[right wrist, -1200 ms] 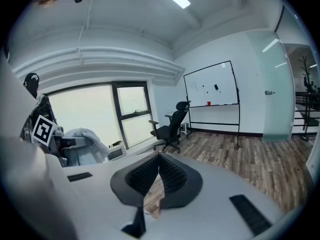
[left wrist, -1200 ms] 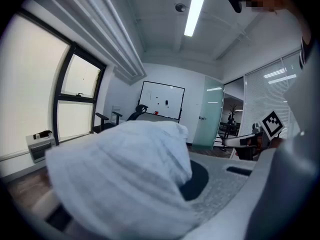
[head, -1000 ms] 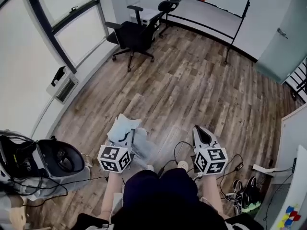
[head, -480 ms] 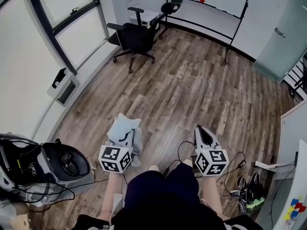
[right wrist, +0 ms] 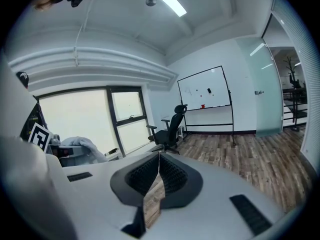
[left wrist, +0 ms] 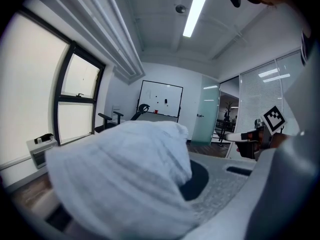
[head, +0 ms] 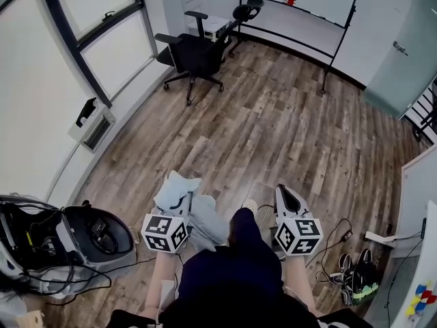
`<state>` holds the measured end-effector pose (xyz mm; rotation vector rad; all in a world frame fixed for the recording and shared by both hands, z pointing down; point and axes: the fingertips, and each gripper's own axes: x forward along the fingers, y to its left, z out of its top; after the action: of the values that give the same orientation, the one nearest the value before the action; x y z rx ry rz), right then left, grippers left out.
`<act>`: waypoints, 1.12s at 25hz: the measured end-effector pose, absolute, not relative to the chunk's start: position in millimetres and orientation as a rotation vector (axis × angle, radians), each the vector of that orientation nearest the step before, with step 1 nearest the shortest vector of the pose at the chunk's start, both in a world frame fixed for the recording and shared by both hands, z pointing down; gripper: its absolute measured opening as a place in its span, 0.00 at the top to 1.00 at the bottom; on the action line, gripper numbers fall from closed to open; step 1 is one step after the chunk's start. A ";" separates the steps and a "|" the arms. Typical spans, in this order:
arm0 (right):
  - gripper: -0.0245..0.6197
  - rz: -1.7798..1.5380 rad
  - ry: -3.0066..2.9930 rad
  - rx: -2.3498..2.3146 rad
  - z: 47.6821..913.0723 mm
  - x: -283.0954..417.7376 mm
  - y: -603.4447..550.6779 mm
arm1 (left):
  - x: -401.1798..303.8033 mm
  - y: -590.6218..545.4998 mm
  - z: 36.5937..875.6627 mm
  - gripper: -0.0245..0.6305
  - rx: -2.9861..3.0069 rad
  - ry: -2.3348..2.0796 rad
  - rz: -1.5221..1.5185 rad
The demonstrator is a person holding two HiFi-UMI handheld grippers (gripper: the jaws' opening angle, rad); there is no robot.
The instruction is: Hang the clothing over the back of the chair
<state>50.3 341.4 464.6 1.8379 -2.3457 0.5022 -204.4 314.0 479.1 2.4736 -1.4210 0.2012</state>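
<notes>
A pale blue-white piece of clothing (head: 179, 186) hangs bunched from my left gripper (head: 180, 197), which is shut on it; in the left gripper view the cloth (left wrist: 125, 179) covers the jaws. My right gripper (head: 282, 190) is level with it on the right, shut with nothing in it, its pads (right wrist: 167, 171) meeting tip to tip. The black office chair (head: 194, 52) stands far ahead by the window, seen small in the right gripper view (right wrist: 170, 126). Both grippers are well short of it.
A second black chair (head: 243, 11) stands by the whiteboard (head: 300, 12) at the back. An open dark case and bags (head: 82, 234) lie at the left. Cables and shoes (head: 345, 272) lie at the right. Wood floor (head: 273, 128) stretches between me and the chair.
Both grippers have moved forward with the person's step, the cloth still in the left one. The chair sits slightly lower in the head view. A leg now shows between the grippers.
</notes>
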 end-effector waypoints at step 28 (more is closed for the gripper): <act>0.92 0.500 -2.465 1.640 459.9 93.0 73.9 | -173.9 88.4 476.1 0.95 2.335 -1.620 0.149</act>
<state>93.0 73.9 459.9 1.6395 -2.4654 0.4999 -173.9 88.4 476.1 2.3347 -1.6201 0.1486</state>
